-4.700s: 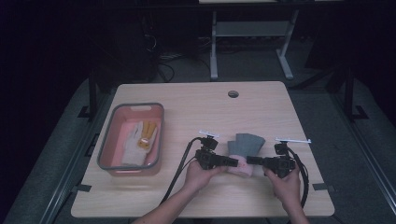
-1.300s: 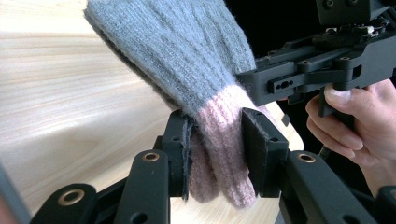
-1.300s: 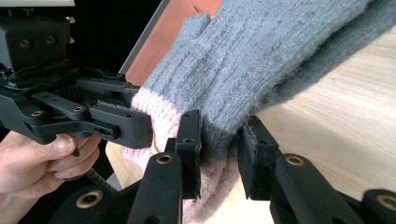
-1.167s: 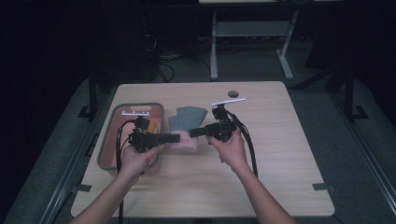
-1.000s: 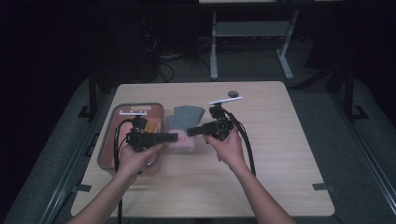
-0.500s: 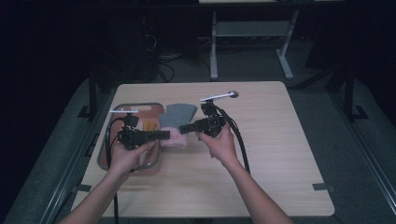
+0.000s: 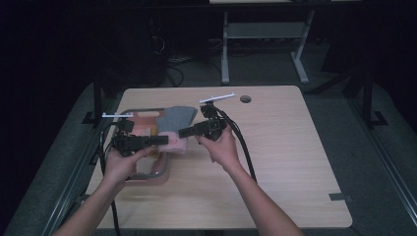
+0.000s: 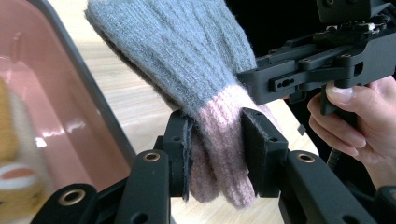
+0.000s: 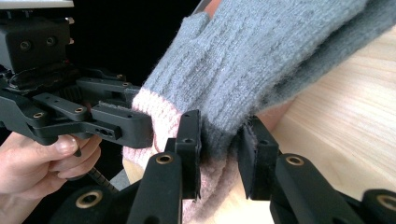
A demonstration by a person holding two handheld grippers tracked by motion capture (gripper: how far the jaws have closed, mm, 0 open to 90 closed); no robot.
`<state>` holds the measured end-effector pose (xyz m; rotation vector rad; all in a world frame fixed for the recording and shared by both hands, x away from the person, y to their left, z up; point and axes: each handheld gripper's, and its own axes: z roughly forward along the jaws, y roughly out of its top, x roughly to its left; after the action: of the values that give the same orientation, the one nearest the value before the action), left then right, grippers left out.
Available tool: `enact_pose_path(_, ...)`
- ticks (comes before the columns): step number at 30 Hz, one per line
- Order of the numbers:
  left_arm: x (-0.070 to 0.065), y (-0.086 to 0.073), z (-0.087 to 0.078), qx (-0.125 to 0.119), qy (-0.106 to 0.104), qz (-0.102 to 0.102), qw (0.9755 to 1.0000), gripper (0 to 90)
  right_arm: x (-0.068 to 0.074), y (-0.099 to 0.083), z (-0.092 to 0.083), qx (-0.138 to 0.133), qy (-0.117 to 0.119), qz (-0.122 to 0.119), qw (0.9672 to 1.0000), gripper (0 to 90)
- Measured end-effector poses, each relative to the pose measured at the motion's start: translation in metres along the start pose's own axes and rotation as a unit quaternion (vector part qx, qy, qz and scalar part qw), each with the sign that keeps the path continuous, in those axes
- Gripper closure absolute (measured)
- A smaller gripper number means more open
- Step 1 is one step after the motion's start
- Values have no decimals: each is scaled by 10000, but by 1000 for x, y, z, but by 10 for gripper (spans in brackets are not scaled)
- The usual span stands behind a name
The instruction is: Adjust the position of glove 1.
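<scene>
A knitted glove (image 7: 176, 120), grey with a pink cuff (image 8: 219, 140), is held up by that cuff, pinched at two spots. Its grey part is spread over the tray's (image 7: 162, 169) right edge, above the tabletop (image 7: 275, 162).

fuzzy knit glove (image 8: 196, 60), glossy plastic tray (image 8: 56, 107), matt wood table (image 7: 275, 162)

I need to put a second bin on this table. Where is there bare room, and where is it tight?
The table is bare right of the right gripper, from the round hole down to the near edge. It is crowded at the left, where the pink tray, the glove and the left gripper meet.
</scene>
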<state>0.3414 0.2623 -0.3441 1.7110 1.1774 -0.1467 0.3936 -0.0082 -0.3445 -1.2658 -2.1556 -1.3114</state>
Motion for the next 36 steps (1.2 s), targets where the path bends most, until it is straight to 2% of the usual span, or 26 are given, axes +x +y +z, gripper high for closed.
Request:
enact_pose_path(10, 7, 0, -15, -55, 105, 10, 9999, 646, 10, 8, 13, 48, 17, -116, 9999, 716)
enact_pose_path(12, 8, 1, -18, -63, 128, -3, 9999, 646, 13, 10, 16, 66, 36, -80, 9999, 717)
enact_pose_path(20, 17, -2, -30, -136, 215, -107, 9996, 652, 21, 17, 29, 134, 50, -172, 9997, 716)
enact_pose_path(28, 27, -4, -37, -114, 249, -206, 9994, 665, 22, 20, 42, 191, 121, -124, 9997, 716)
enact_pose_path(36, 37, -7, -48, -90, 375, -246, 9990, 671, 29, 25, 57, 298, 154, -165, 9993, 716)
